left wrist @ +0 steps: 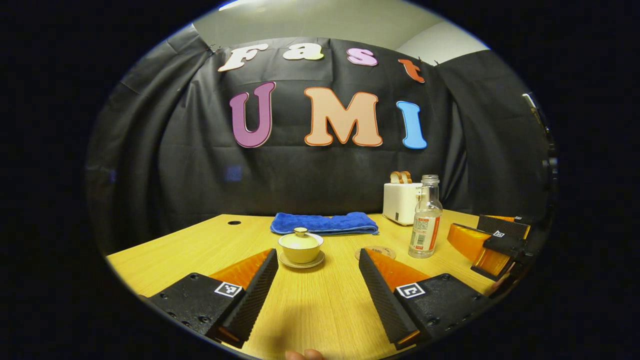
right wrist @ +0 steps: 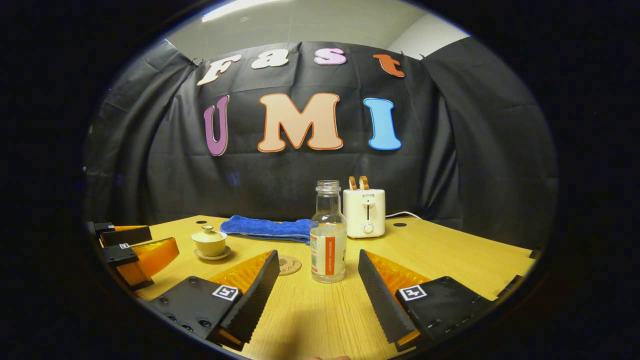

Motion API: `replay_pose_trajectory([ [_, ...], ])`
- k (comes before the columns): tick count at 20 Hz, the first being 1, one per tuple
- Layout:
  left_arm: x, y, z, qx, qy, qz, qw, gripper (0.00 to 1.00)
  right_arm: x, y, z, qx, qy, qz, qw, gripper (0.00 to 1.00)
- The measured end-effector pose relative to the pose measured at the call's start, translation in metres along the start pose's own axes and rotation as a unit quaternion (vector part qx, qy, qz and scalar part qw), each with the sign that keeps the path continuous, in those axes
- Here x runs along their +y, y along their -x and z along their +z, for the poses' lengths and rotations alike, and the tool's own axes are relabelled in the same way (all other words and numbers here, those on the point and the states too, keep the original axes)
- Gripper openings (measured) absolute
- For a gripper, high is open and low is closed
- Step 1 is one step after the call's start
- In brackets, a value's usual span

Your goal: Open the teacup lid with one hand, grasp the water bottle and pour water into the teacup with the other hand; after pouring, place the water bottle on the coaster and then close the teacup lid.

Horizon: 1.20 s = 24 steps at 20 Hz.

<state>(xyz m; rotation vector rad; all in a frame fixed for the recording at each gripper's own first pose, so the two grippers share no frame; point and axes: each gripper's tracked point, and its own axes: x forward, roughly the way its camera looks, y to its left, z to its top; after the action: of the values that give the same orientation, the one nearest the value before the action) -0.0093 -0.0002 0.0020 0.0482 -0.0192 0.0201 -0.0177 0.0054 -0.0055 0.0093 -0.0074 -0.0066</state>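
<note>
- Left gripper (left wrist: 318, 257): jaws spread wide, nothing between them, hovering above the table's (left wrist: 165, 250) near edge. It also shows at the left edge of the right gripper view (right wrist: 137, 252).
- Right gripper (right wrist: 318, 257): jaws also wide apart, empty, over the near edge. Seen at the right side of the left gripper view (left wrist: 500, 245).
- Teacup (left wrist: 300, 247): lid (left wrist: 300, 236) on, sitting on its saucer (left wrist: 301, 262), mid-table, straight ahead of the left gripper, just in front of the towel. In the right gripper view the teacup (right wrist: 209, 243) is toward the table's left side.
- Water bottle (right wrist: 328, 235): upright, uncapped, partly filled, directly ahead of the right gripper, not touched by either finger. In the left gripper view the water bottle (left wrist: 426, 217) stands right of the teacup, well apart from it.
- Coaster (right wrist: 289, 264): flat on the table just left of the bottle, bare. In the left gripper view the coaster (left wrist: 376, 251) lies between teacup and bottle, partly behind the left gripper's right finger.
- Blue towel (left wrist: 324, 223): folded, along the table's far edge, behind the teacup.
- Toaster (right wrist: 364, 212): at the far edge behind the bottle, two slices sticking up, cord running right.
</note>
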Motion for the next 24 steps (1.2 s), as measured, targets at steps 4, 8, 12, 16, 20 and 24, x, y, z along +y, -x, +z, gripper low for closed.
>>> replay_pose_trajectory([
  [4,0.0,0.0,0.0,0.0,0.0,-0.001,1.0,0.96,0.001,0.001,-0.001,0.0,0.0,0.001,1.0,0.99],
  [8,0.0,0.001,0.0,0.0,0.0,-0.001,1.0,0.95,0.0,-0.001,-0.001,0.001,0.0,0.001,1.0,0.99],
  [12,0.0,0.001,0.0,0.001,0.0,-0.002,1.0,0.95,0.0,0.0,-0.002,0.001,0.0,0.001,1.0,0.99],
  [16,-0.002,0.001,0.0,0.001,0.0,-0.002,1.0,0.94,0.0,0.0,-0.002,0.001,0.0,0.001,1.0,0.99],
  [20,0.001,-0.001,0.001,0.0,0.0,0.0,1.0,0.95,0.0,0.0,-0.002,0.001,0.0,0.001,1.0,0.98],
  [24,0.013,-0.019,-0.001,0.001,-0.001,0.024,1.0,0.95,0.002,-0.001,-0.002,0.001,0.0,0.005,1.0,0.99],
])
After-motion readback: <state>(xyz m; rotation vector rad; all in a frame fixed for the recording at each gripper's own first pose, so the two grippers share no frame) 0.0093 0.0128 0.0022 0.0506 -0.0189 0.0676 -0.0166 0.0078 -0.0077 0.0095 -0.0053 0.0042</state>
